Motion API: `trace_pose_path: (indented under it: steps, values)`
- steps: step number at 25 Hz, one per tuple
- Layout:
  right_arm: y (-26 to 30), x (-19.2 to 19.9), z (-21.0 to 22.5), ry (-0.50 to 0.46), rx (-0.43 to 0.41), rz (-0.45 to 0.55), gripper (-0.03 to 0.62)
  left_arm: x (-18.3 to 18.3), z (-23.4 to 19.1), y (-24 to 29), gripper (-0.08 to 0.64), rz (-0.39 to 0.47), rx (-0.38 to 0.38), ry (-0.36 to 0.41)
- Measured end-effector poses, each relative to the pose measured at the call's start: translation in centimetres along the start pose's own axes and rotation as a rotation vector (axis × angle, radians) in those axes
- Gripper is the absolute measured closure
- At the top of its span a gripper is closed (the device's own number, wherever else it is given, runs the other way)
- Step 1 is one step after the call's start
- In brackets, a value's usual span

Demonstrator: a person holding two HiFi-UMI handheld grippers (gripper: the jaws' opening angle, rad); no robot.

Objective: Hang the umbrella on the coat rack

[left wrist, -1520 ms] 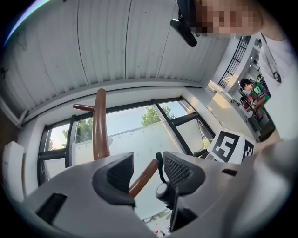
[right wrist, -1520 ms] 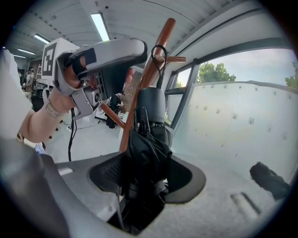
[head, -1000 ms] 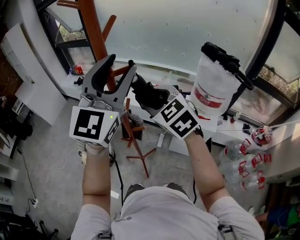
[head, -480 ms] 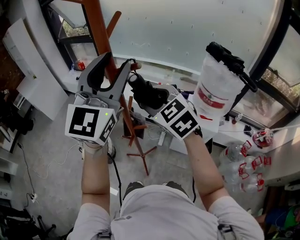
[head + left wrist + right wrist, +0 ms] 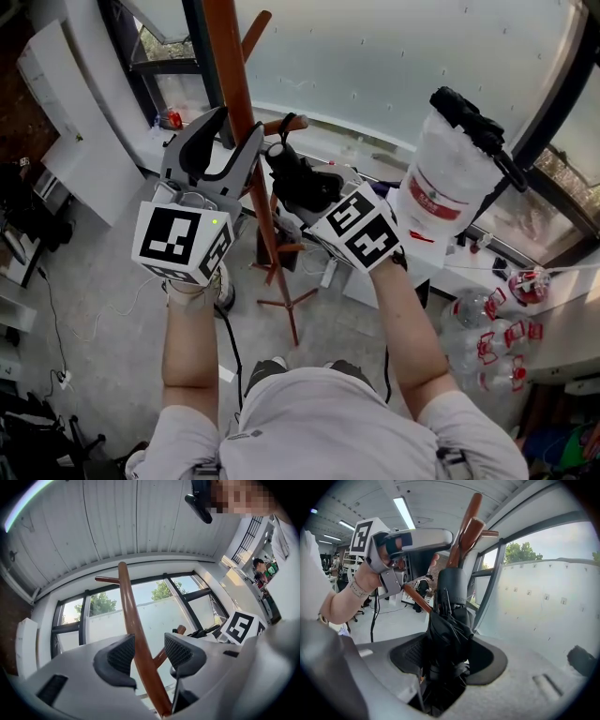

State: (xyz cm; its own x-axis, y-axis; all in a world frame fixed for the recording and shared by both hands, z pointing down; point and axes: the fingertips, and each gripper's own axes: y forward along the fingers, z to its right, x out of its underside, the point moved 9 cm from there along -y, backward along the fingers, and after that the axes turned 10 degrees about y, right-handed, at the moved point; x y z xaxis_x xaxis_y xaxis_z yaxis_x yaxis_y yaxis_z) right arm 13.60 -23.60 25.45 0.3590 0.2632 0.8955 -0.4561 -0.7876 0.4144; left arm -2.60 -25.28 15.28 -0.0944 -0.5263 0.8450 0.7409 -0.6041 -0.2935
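Jaws of right gripper (image 5: pixel 447 657) on umbrella (image 5: pixel 446 627)

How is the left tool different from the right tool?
The left tool stands open; the right tool is shut. The left tool has the brown coat rack pole between its jaws; the right tool grips the black umbrella. Both are grey.

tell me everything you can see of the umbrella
The umbrella is a compact folding one. Its black fabric is bunched and folded shut, and it has a dark grey cylindrical handle. The right gripper is shut on the folded fabric and holds it handle-first toward the wooden rack, close to a peg. Whether it touches the peg is unclear.
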Motion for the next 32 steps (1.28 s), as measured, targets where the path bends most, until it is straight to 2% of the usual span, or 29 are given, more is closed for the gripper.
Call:
trace_pose_path:
  steps: [8,17,21,26,32]
  values:
    - [1.6,1.4,-0.1,0.015,-0.014,-0.036,0.364,1.5,-0.2,-1.1,0.376,-0.031,-0.017,-0.022]
    - [2.8,3.1,-0.9,0.075,-0.032,0.030,0.362,4.5,-0.3,-3.7,0.376,-0.093,-0.057,-0.078]
    - [3.0,4.0,-1.3,0.106,-0.041,0.089,0.360,5.8,0.2,-5.2,0.376,-0.122,-0.082,-0.115]
    - [3.2,4.9,-1.6,0.126,-0.064,0.154,0.353,6.7,0.6,-7.7,0.376,-0.098,-0.142,-0.210]
    - [2.4,5.7,-1.9,0.153,-0.055,0.272,0.338,7.9,2.1,-10.4,0.376,-0.161,-0.206,-0.206]
